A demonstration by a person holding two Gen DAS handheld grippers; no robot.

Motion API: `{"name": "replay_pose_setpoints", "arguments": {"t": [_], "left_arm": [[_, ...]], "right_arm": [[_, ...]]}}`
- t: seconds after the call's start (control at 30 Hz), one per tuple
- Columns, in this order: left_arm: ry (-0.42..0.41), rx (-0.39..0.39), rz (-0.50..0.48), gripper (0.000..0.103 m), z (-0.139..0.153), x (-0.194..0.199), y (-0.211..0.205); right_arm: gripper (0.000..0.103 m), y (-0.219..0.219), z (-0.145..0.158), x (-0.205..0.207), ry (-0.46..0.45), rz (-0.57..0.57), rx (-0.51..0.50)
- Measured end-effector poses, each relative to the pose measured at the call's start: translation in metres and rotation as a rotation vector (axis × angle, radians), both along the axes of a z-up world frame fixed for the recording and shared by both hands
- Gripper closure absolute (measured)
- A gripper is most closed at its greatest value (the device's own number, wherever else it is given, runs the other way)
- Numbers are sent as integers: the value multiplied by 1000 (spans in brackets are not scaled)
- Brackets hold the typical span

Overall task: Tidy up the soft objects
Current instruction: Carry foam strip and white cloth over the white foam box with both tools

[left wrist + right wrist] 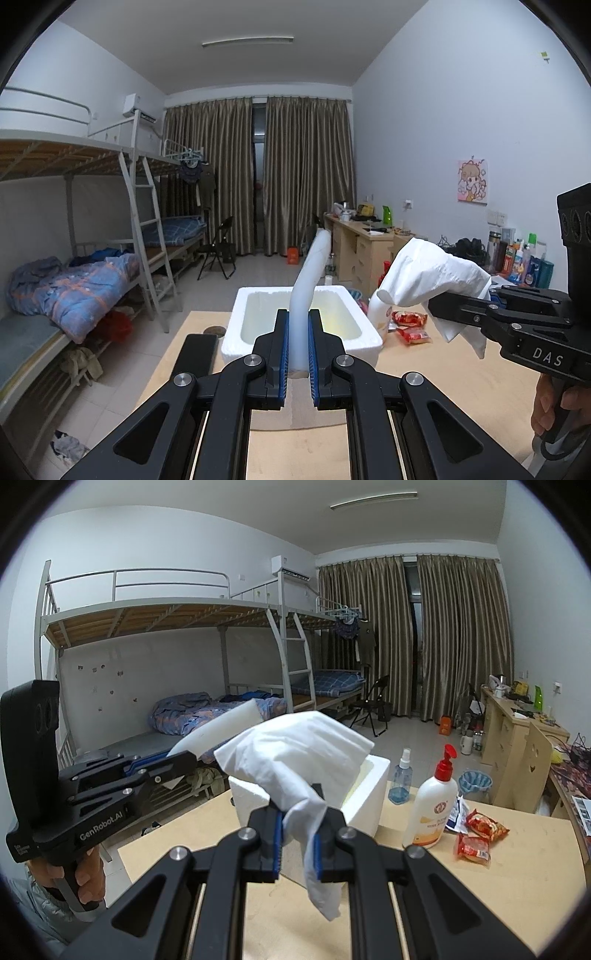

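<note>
My left gripper is shut on a white foam tube that rises and bends to the right above a white foam box on the wooden table. In the right wrist view the same tube sticks out of the left gripper at the left. My right gripper is shut on a crumpled white tissue pack, held above the foam box. From the left wrist view the tissue pack hangs from the right gripper to the right of the box.
A white lotion pump bottle, a blue spray bottle and red snack packets stand on the wooden table right of the box. Bunk beds line the left wall; a desk stands right.
</note>
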State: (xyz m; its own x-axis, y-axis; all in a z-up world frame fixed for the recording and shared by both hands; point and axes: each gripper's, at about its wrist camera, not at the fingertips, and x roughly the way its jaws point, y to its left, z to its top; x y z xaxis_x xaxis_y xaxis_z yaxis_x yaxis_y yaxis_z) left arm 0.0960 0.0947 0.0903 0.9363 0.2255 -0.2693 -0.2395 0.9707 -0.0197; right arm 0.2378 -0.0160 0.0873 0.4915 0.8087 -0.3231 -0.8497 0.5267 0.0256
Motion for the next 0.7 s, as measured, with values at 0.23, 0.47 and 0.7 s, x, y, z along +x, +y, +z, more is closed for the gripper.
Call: {"name": "replay_pose_setpoints", "arguments": {"t": [0.23, 0.47, 0.7], "left_arm": [[13, -8, -3, 93, 0, 16, 14], [32, -3, -11, 93, -3, 29, 21], [47, -10, -21, 93, -3, 49, 31]], "right_arm": [[87, 10, 2, 5, -2, 4, -10], [87, 25, 6, 11, -2, 11, -18], [87, 40, 6, 22, 11, 13, -26]]}}
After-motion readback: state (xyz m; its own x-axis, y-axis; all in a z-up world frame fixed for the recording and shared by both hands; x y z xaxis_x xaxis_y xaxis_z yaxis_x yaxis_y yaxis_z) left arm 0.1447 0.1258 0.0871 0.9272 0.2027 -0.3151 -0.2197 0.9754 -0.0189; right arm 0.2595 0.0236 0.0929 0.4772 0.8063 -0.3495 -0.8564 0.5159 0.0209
